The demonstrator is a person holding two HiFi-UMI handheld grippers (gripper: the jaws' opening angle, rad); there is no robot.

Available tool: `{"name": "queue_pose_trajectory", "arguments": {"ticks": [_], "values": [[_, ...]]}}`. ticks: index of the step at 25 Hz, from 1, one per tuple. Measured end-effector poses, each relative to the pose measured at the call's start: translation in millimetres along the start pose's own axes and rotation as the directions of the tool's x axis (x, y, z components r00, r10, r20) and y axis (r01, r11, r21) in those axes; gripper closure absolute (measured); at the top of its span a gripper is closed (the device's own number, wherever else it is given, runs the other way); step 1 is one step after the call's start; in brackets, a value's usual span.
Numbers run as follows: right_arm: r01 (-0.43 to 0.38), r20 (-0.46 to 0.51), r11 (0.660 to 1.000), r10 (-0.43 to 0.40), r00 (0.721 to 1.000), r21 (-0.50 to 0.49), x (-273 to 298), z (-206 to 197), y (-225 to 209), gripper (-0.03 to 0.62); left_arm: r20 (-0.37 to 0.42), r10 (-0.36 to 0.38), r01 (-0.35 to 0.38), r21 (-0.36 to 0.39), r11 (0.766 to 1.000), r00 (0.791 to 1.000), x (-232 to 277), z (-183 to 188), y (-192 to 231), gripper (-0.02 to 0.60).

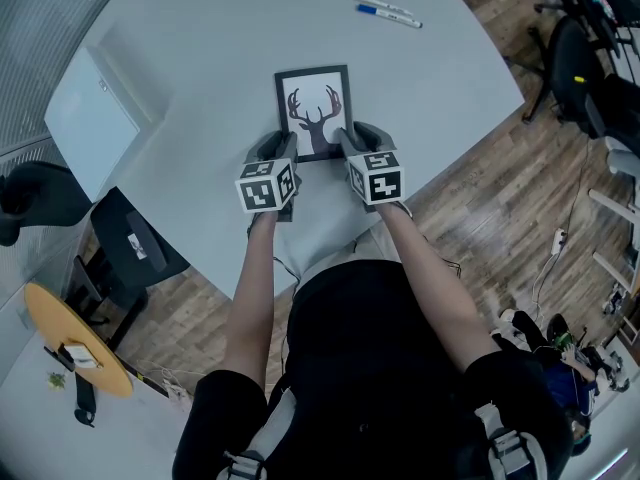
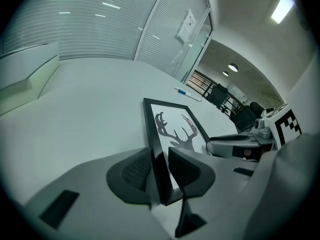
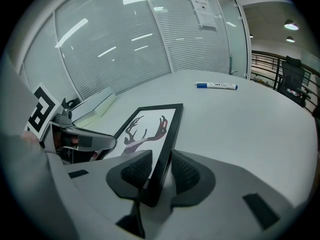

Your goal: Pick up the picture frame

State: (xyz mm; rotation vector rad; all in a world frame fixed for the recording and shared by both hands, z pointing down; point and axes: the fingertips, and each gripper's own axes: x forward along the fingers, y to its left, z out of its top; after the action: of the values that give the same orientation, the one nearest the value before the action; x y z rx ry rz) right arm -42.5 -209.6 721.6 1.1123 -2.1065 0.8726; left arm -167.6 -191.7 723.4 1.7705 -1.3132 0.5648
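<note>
The picture frame [image 1: 313,111], black-edged with a deer-antler print, lies on the grey table [image 1: 220,38] just ahead of me. My left gripper [image 1: 283,146] grips the frame's near left corner: in the left gripper view the black edge [image 2: 156,154] stands between the two pads, which press on it. My right gripper [image 1: 352,138] holds the near right corner the same way, its pads closed on the frame's edge [image 3: 161,154]. Each gripper shows in the other's view, beside the print.
Two pens [image 1: 388,10] lie at the table's far side. A flat white box [image 1: 90,118] rests at the table's left. A black chair [image 1: 130,238] and a round wooden stool [image 1: 75,338] stand at the left, more chairs [image 1: 580,68] at the right.
</note>
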Motion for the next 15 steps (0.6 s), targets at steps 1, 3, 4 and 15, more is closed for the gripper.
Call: {"name": "queue_pose_trajectory", "arguments": {"ticks": [1,3,4,15], "values": [[0.001,0.002,1.000,-0.001,1.000,-0.001,-0.2,0.0,-0.1,0.457,0.000,0.001,-0.001,0.000,1.000,1.000,0.1,0.0,-0.7,0.463],[0.003,0.005,1.000,-0.003,1.000,-0.002,-0.5,0.3,-0.3,0.459,0.001,0.003,-0.003,0.001,1.000,1.000,0.2,0.2,-1.4,0.465],[0.005,0.005,1.000,-0.005,1.000,-0.003,-0.4,0.4,-0.3,0.459,0.003,0.004,-0.004,0.000,1.000,1.000,0.2,0.2,-1.4,0.465],[0.020,0.002,0.999,-0.020,1.000,0.029,-2.5,-1.1,-5.3,0.491,-0.009,0.012,-0.012,-0.012,1.000,1.000,-1.9,-3.0,-2.6,0.486]]}}
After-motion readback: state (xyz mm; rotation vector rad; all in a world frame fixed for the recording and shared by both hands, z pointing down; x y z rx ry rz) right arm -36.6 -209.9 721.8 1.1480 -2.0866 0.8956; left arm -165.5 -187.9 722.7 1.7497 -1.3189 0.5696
